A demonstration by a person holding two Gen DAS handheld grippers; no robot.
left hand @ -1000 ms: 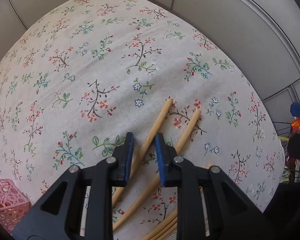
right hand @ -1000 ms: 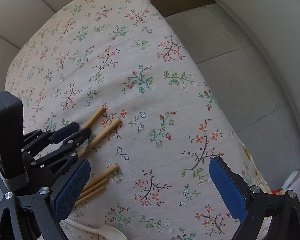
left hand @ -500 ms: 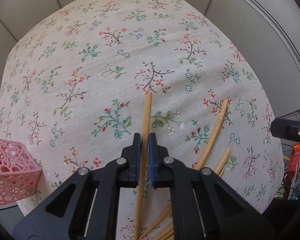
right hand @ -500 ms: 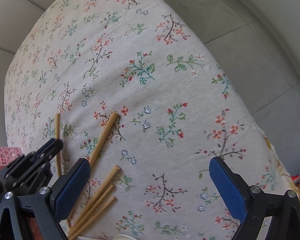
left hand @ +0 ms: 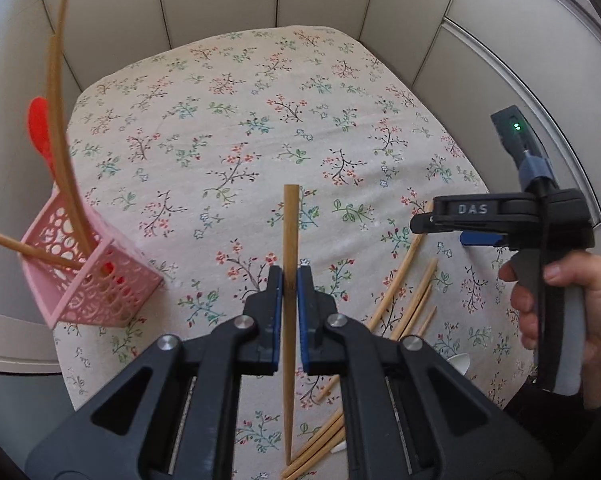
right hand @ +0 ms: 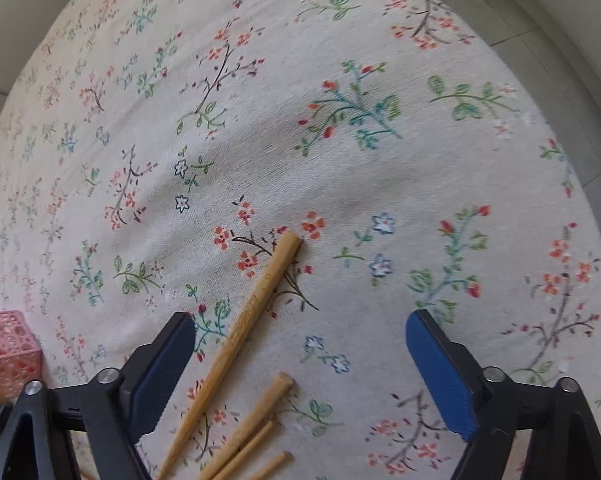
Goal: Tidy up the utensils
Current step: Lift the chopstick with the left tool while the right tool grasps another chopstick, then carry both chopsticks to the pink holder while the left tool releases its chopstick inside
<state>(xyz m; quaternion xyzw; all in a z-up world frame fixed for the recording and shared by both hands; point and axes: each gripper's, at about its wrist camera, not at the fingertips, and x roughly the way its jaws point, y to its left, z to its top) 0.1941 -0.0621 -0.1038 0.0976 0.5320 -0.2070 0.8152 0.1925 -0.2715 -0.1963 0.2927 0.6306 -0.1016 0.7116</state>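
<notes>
Pale panelled walls close in around a table draped in a cream tablecloth [left hand: 260, 128] printed with small red, green and blue floral sprigs. The only clearly legible writing is "DAS", moulded in pale letters on the black body of the right gripper [left hand: 444, 228], which a bare hand [left hand: 572, 312] holds by its grey handle at the table's right side; a green light glows on the unit above it. From its own camera that right gripper [right hand: 300, 360] stands spread wide, blue pads well apart, hovering over loose bamboo chopsticks [right hand: 236, 344] with nothing between them. Four stick ends show there, the longest carrying a faint stamped mark too small to read. The left gripper [left hand: 290, 284] is clamped on a single chopstick [left hand: 289, 240], held above the cloth with its blunt end pointing away. At the left edge sits a pink perforated basket [left hand: 100, 280], tilted in view, with three chopsticks and one red utensil [left hand: 40, 128] standing in it. A white spoon [left hand: 458, 362] lies partly hidden beside the loose sticks.
</notes>
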